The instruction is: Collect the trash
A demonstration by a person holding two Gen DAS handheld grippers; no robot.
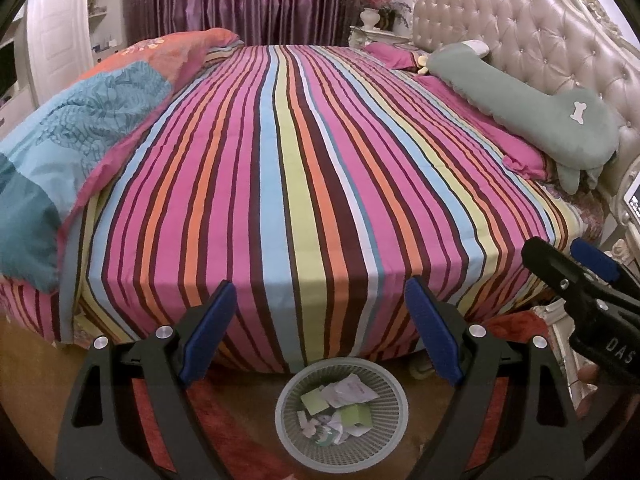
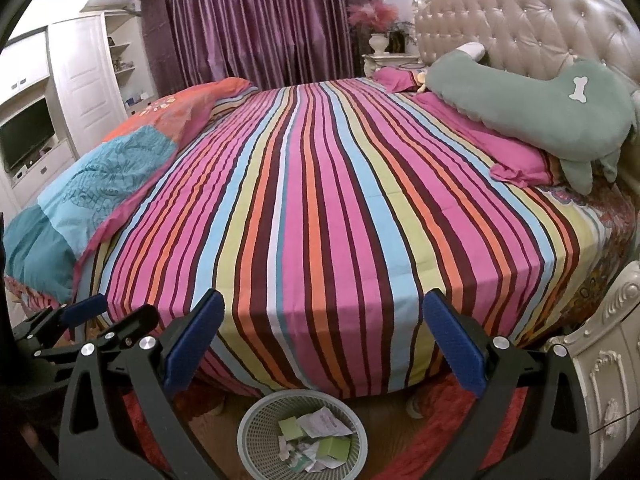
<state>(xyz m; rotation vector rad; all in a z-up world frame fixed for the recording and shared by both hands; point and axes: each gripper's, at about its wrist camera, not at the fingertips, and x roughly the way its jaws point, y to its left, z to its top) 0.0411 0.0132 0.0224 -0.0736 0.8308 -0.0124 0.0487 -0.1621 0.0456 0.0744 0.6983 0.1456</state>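
A grey mesh waste basket (image 1: 288, 432) stands on the floor by the near edge of the bed and holds several crumpled papers and green cards (image 1: 340, 408). It also shows in the right wrist view (image 2: 250, 444) with the same trash (image 2: 316, 440). My left gripper (image 1: 320, 312) is open and empty, above the basket and in front of the bed edge. My right gripper (image 2: 320, 324) is open and empty at about the same height; it shows at the right in the left wrist view (image 1: 560, 256). The left gripper shows at the lower left of the right wrist view (image 2: 112, 312).
A bed with a striped sheet (image 1: 312, 160) fills both views. A blue and orange quilt (image 1: 80, 128) lies on its left, a green dog-shaped pillow (image 1: 540, 108) and pink pillows (image 1: 520, 148) by the tufted headboard (image 1: 540, 28). A cream nightstand (image 2: 600, 360) is at right, red rug (image 2: 440, 432) underfoot.
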